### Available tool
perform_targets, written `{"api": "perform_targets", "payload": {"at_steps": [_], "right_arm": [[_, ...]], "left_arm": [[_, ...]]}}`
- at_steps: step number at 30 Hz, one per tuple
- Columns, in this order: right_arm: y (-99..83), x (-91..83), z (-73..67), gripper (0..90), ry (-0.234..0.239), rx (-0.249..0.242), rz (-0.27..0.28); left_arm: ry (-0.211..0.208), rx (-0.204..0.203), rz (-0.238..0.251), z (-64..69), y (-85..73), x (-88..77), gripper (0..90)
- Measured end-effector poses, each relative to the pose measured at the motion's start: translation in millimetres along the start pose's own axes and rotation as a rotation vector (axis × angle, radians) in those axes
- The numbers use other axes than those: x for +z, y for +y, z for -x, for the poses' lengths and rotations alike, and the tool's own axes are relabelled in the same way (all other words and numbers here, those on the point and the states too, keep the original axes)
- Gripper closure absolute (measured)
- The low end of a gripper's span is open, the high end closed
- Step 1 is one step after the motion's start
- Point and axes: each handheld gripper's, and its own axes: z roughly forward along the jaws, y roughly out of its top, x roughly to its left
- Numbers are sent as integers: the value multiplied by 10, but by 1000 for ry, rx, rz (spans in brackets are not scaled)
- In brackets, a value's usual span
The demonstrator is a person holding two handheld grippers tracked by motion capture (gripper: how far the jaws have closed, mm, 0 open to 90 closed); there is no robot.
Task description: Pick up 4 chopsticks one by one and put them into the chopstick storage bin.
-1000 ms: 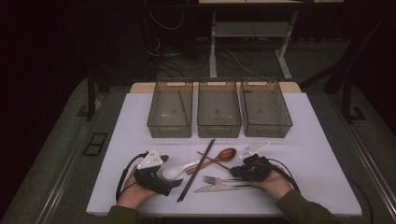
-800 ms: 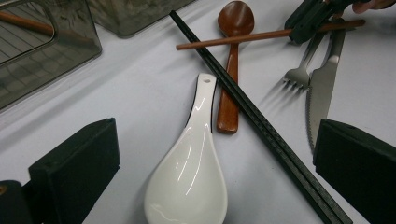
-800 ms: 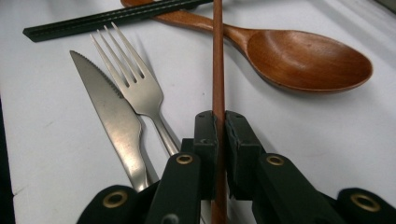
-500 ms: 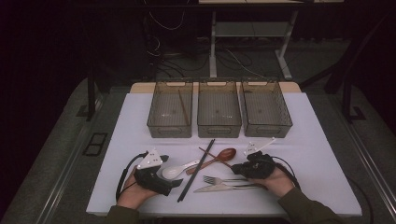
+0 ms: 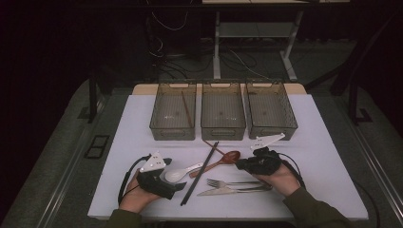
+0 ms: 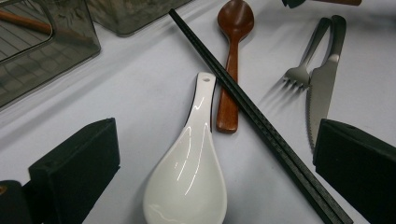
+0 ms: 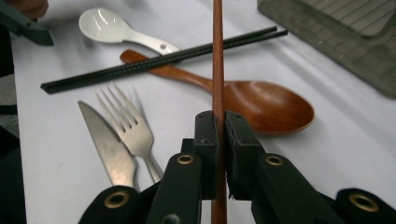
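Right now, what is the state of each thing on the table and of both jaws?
Right gripper: shut on brown chopstick.
Left gripper: open, white spoon lies between jaws.
Black chopsticks: lying across wooden spoon.
Fork, knife: flat, side by side.
Left bin: holds one brown stick.

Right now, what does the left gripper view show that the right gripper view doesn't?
Left gripper view: the left gripper, jaws open, flanking the white spoon, and a binned chopstick lying in a bin. Right gripper view: the right gripper clamped on the held chopstick. Both: white spoon, wooden spoon, black chopsticks, fork, knife.
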Motion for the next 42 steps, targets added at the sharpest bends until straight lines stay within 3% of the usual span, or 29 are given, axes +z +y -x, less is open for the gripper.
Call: {"api": "perform_targets", "payload": {"at_steps": [17,42], "right_arm": [[232,-10,93,839,-8,7,67],[698,157,119,839,-13,-20,131]], "left_arm": [[1,0,-3,-4,-3,3,0],[0,-2,5,4,3,-5,0]]}}
